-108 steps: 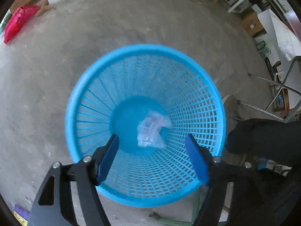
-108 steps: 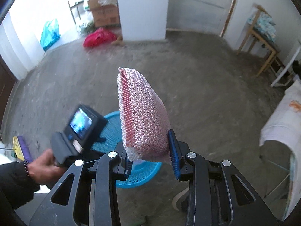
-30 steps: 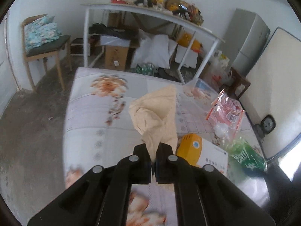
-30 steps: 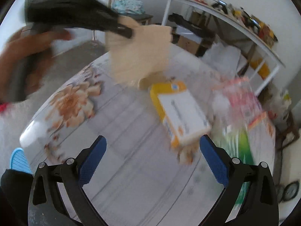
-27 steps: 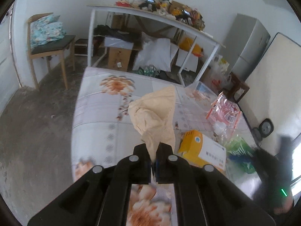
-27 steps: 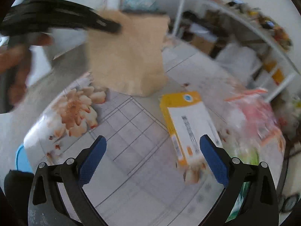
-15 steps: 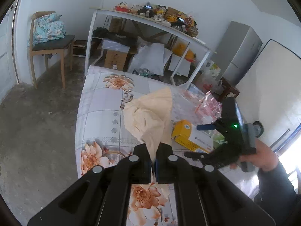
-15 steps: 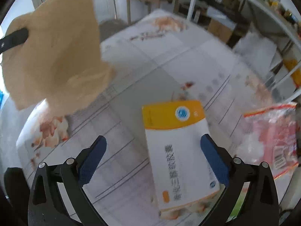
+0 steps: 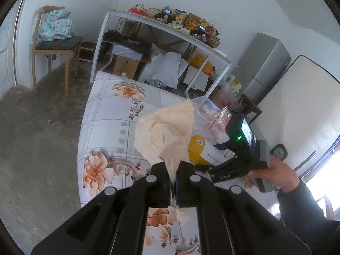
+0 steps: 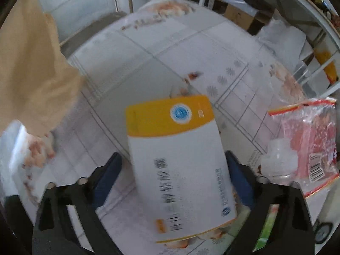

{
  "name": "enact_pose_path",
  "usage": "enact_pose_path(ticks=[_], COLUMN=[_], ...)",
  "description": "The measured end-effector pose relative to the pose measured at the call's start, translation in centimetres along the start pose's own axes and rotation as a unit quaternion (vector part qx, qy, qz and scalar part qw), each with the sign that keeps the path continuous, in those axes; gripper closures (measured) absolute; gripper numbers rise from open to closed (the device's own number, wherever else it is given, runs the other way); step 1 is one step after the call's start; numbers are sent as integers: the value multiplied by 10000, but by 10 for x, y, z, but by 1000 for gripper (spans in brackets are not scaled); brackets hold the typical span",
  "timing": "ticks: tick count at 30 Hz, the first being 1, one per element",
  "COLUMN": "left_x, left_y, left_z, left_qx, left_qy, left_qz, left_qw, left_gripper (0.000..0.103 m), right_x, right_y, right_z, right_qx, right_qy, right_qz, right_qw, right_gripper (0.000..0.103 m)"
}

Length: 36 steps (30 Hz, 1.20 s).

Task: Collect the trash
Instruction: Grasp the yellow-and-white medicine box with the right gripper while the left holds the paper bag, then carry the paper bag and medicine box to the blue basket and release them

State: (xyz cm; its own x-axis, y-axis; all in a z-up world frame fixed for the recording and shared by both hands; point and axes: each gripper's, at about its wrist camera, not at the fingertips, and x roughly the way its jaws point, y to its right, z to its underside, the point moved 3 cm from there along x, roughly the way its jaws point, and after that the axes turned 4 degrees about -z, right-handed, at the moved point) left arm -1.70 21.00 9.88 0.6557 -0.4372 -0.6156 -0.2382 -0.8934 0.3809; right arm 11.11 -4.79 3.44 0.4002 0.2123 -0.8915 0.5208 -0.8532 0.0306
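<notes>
My left gripper (image 9: 172,165) is shut on a crumpled beige paper napkin (image 9: 167,131), held up over the near end of the flower-patterned table (image 9: 102,114). The same napkin (image 10: 31,74) fills the left edge of the right wrist view. A yellow and white carton (image 10: 176,153) lies flat on the table. My right gripper (image 10: 174,170) straddles it from above, jaws closing, a blue pad on each side. A thin gap still shows at the left pad. In the left wrist view the carton (image 9: 204,150) peeks out behind the napkin.
A pink plastic bag (image 10: 308,136), a small clear bottle (image 10: 278,159) and a green packet (image 10: 267,233) lie right of the carton. A person's hand (image 9: 274,174) holds the right gripper. A wooden chair (image 9: 55,44), a cluttered white rack (image 9: 161,27) and a fridge (image 9: 263,63) stand beyond.
The right gripper came down over the carton and its jaws narrowed around it. The left gripper drew back with the napkin, so more of the table shows.
</notes>
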Motion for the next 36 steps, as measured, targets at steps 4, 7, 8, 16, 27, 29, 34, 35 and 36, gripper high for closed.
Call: enact_pose_path(ticks=[4,7,8,16,27,29,34,35,36], left_x=[-4,-17,-23,-114,-255,-268,-278,-277,-276], left_y=[2,1,1,-2,-76,-98,-150,-161,-169], left_z=[6,10,12,52,218,265,363,383,396], left_qx=[24,-12,-23,-201,-1125,-1393,-1995,-2153,-2269], left_qy=[-26,34,56,308,66,-116,-545,-631,-685], left_qz=[-31,-91,-109,-398,-1858,-2229,-2846,-2900,-2895], left_qw=[10000,10000,9999,9985,9761,9648,9361,9303,9274], left_gripper=[101,101,101,101,101,101,101,101,101], right_x=[-4,-13,-19,-59,-63,-59,-45,-41,-35], right_y=[-5,-15,-20,-105,-292,-325,-403,-411,-423], right_z=[6,12,15,31,62,70,98,100,105], right_qx=[94,111,93,-462,-1647,-1867,-2340,-2385,-2443], right_qy=[144,288,337,751,832,788,660,634,591], right_qz=[85,58,86,-4,-783,-915,-1168,-1208,-1283], right_qw=[9998,9995,9994,9961,9797,9750,9629,9615,9594], right_gripper=[34,34,34,34,34,34,34,34,34])
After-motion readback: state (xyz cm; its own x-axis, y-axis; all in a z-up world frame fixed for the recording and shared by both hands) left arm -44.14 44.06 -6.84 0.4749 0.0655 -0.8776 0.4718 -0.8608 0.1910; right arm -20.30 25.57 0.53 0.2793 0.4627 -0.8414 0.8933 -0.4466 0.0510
